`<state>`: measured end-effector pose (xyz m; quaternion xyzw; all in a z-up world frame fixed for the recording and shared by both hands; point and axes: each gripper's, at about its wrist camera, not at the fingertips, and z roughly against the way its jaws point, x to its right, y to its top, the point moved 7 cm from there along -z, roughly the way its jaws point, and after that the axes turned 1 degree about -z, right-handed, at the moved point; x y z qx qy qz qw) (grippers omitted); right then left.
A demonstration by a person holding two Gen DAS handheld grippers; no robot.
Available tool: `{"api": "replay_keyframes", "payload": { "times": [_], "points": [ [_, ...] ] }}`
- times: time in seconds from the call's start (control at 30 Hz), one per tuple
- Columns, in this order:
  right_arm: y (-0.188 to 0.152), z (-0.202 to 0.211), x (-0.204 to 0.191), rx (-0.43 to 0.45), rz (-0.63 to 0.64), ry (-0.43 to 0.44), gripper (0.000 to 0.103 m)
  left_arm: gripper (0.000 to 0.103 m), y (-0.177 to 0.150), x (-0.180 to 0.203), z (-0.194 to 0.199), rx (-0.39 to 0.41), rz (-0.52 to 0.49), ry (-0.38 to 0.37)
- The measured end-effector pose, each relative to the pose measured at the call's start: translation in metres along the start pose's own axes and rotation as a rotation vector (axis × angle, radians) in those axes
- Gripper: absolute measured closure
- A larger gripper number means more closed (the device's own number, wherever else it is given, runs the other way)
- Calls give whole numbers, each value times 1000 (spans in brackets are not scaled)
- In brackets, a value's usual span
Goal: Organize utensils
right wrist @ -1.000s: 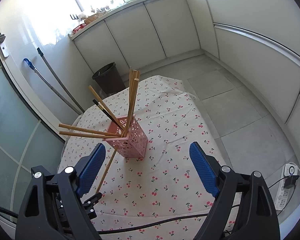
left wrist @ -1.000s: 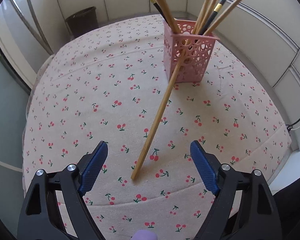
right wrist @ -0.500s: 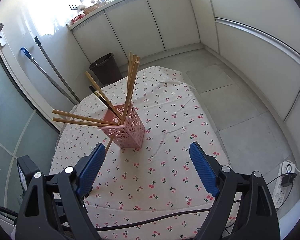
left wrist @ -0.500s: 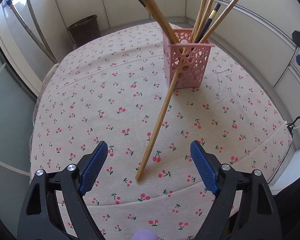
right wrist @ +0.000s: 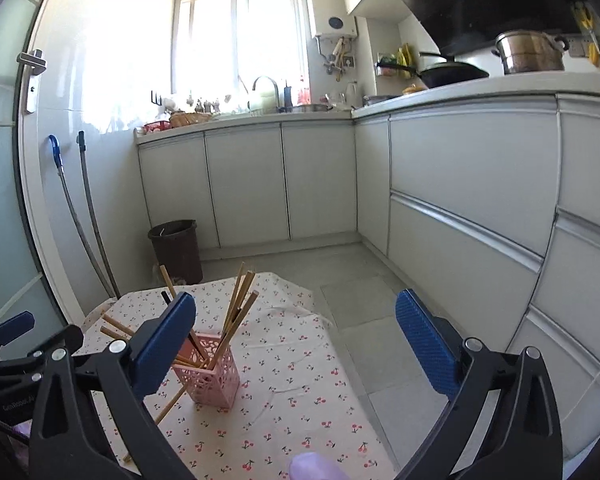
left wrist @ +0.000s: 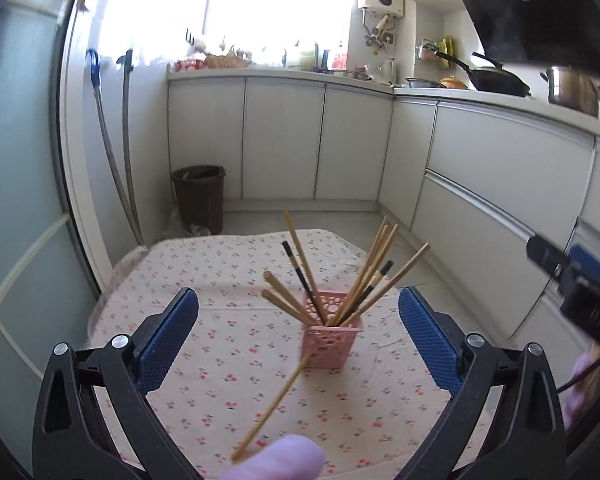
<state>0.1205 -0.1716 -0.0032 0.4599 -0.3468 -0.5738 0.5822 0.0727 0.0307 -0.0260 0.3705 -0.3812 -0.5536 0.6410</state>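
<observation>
A pink perforated holder (left wrist: 332,342) stands on the cherry-print tablecloth (left wrist: 204,360) with several wooden and black chopsticks (left wrist: 374,270) sticking out of it. One wooden chopstick (left wrist: 274,404) leans against the holder's outside with its tip on the cloth. My left gripper (left wrist: 298,336) is open and empty, raised above the table's near side. My right gripper (right wrist: 296,344) is open and empty, held high to the right of the holder (right wrist: 214,376). The leaning chopstick (right wrist: 170,402) shows there too.
A dark bin (left wrist: 199,196) stands on the floor behind the table, with two mop handles (left wrist: 116,168) against the wall. White cabinets (right wrist: 460,208) run along the back and right. The other gripper shows at the right edge (left wrist: 580,292).
Both grippers have tilted up and pulled back from the table, so the views now show the kitchen and the holder from farther away. The chopsticks and holder have not moved.
</observation>
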Motion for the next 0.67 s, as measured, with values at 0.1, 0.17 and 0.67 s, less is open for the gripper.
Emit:
{"api": "replay_keyframes", "payload": {
  "times": [0.1, 0.17, 0.67],
  "points": [
    [-5, -7, 0, -66, -22, -3, 6, 7, 1, 0, -1, 24, 12, 39],
    [-9, -9, -1, -94, -30, -10, 6, 7, 2, -1, -1, 28, 10, 58],
    [-35, -18, -6, -192, -17, -7, 6, 7, -1, -1, 0, 5, 3, 46]
  ]
}}
